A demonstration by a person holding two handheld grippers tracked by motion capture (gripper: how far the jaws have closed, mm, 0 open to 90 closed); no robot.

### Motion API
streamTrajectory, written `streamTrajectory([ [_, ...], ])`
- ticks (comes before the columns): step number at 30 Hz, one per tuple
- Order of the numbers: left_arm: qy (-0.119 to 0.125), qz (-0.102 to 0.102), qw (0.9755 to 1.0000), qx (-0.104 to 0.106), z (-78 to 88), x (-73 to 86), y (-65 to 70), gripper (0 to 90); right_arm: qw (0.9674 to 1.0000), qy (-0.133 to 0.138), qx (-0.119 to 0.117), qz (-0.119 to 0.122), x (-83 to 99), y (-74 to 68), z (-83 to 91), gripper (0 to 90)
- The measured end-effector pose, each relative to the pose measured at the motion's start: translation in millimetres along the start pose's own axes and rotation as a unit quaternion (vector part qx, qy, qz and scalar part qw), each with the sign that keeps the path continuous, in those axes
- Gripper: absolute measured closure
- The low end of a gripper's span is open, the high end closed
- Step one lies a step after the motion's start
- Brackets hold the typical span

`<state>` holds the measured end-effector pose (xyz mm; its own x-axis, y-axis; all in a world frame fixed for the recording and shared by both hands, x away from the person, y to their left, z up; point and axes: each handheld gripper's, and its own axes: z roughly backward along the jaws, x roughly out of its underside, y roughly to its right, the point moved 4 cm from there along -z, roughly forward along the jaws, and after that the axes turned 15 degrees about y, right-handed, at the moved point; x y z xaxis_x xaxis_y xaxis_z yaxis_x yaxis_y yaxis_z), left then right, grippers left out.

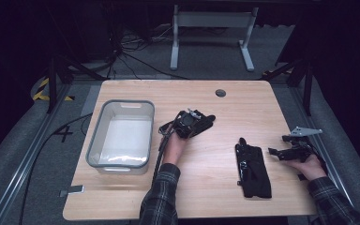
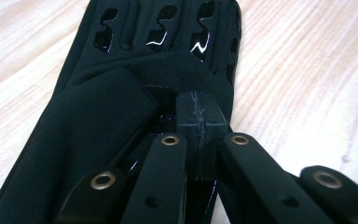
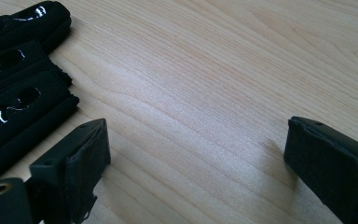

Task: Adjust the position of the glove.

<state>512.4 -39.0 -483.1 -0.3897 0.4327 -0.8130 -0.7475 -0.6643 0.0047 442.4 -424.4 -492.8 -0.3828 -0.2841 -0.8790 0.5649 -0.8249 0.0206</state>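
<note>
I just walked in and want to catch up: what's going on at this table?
A person is working at a wooden table with a handheld tool in each hand. The left tool has its jaws shut, apparently pinching the edge of a black glove near the middle of the table. The right tool rests open at the right side, just beside a second black glove lying flat. A grey bin stands to the left.

Plaid sleeves; black gripper point(image 1: 205, 121) with brass-ringed screws
</note>
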Motion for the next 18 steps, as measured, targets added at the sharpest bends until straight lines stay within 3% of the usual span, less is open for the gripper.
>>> streamTrajectory([
  [8,-0.001,-0.008,0.9998,0.018,-0.6,-0.4,17.1,90.0,1.0000,0.000,0.000,0.000,0.0,0.0,0.0,7.7],
  [13,0.001,-0.012,0.9994,0.034,-1.3,-0.3,38.7,90.0,1.0000,0.000,0.000,0.000,0.0,0.0,0.0,7.7],
  [18,0.003,-0.010,0.9991,0.041,-1.3,0.1,51.2,90.0,1.0000,0.000,0.000,0.000,0.0,0.0,0.0,7.7],
])
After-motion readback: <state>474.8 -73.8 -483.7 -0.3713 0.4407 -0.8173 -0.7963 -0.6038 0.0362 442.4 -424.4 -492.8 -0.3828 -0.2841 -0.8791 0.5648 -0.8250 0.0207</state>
